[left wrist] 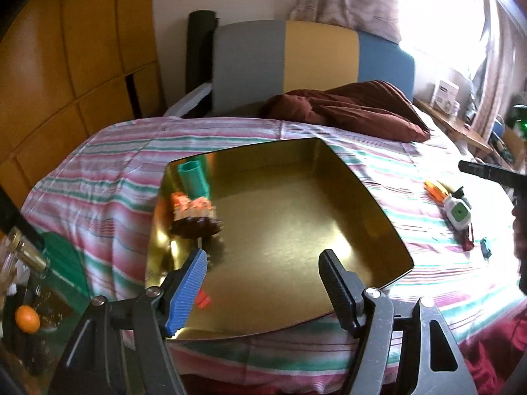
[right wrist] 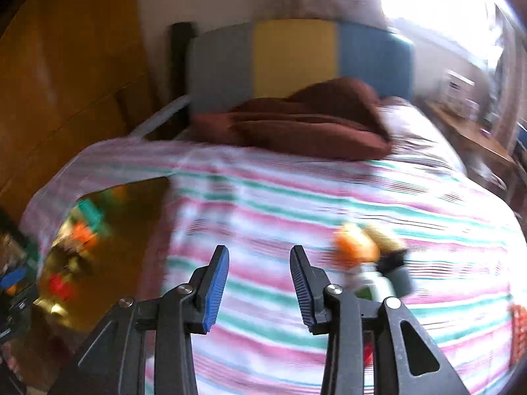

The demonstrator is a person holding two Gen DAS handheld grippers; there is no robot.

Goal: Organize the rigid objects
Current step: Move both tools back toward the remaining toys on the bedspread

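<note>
Toys lay in two groups on my striped bedspread (left wrist: 115, 171): some were already inside the gold tin tray (left wrist: 296, 217), the rest were loose on the cloth to its right. In the tray's far left corner a teal tube (left wrist: 192, 177) leaned against the wall, and just near of it sat an orange block piece (left wrist: 191, 205) on top of a dark brown gear-shaped piece (left wrist: 194, 227); a small red piece (left wrist: 201, 299) lay by the tray's near left wall. My left gripper (left wrist: 263, 263) hovered over the near edge of the tray, its jaws spread apart with nothing between them. To the right of the tray, well apart from it, an orange-and-yellow toy (left wrist: 434, 188) and a white toy with a green square (left wrist: 458, 212) lay touching one another, with a small teal piece (left wrist: 485, 247) nearer on the cloth. My right gripper (right wrist: 259, 265) hung above bare bedspread between the tray and those loose toys, its jaws parted and empty; its view was blurred, so the orange toy (right wrist: 357, 247) just right of it was only a smear. A brown pillow (left wrist: 355, 108) rested at the far end against the headboard (left wrist: 313, 62).
</note>
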